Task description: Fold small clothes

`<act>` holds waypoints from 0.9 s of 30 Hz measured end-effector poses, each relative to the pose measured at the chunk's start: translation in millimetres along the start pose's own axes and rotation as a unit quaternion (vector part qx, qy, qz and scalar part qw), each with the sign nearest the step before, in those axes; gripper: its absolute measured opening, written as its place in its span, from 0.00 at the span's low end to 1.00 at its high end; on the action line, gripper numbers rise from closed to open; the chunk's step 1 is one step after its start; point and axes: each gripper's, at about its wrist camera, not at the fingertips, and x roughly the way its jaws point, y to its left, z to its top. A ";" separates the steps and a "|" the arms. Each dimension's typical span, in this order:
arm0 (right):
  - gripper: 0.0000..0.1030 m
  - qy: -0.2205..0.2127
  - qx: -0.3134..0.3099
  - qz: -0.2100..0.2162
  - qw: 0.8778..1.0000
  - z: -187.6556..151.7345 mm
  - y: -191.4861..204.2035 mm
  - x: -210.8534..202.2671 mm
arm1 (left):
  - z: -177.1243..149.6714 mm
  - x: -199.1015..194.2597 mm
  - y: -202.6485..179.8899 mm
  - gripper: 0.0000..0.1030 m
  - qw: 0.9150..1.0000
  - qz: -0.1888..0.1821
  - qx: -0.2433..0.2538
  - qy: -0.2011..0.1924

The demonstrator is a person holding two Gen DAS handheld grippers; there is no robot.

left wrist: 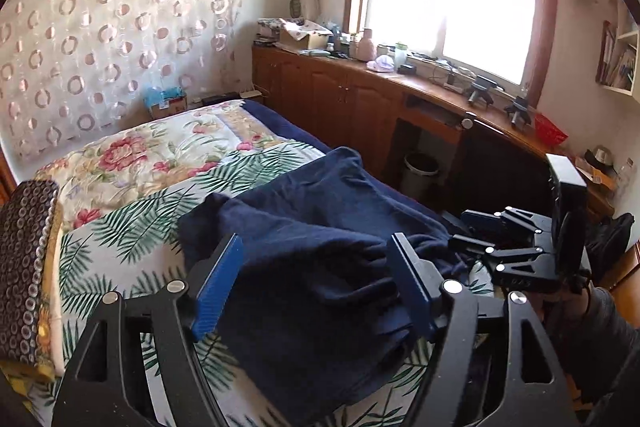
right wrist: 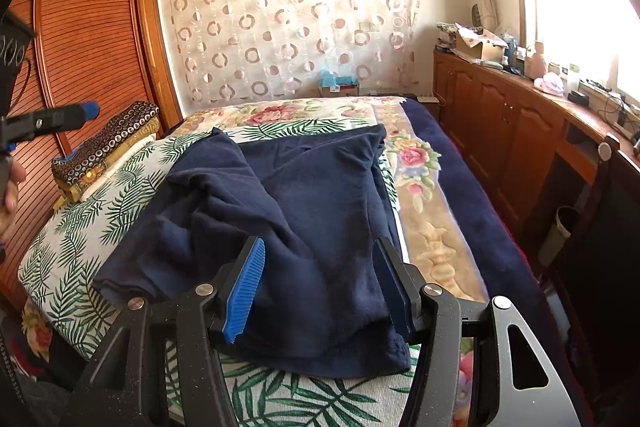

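A dark navy garment lies crumpled and partly folded on the palm-leaf sheet of the bed. My left gripper hovers over its near part, open, with blue pads wide apart and touching no cloth. In the right wrist view the same garment spreads across the sheet, and my right gripper stands open above its near edge; fabric shows between the fingers but nothing presses on it. The right gripper also appears at the garment's right edge. The left gripper's blue fingertip shows at far left.
A floral quilt and a navy blanket cover the far and right parts of the bed. Folded patterned cloths are stacked at the left by a wooden wardrobe. A cluttered wooden counter and a bin stand at the right.
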 end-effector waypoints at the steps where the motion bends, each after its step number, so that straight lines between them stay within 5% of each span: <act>1: 0.56 0.001 -0.001 0.001 1.000 1.6 1.0 0.9 | -3.3 0.7 4.8 0.73 1.000 0.004 -0.006 -0.001; 11: 0.56 0.004 -0.038 0.018 0.999 19.0 21.4 16.5 | -37.4 -15.6 53.7 0.73 0.997 0.058 -0.057 -0.001; 27: 0.56 0.029 -0.115 0.070 0.990 63.3 65.4 61.2 | -59.0 -20.4 91.6 0.73 0.992 0.100 -0.071 -0.006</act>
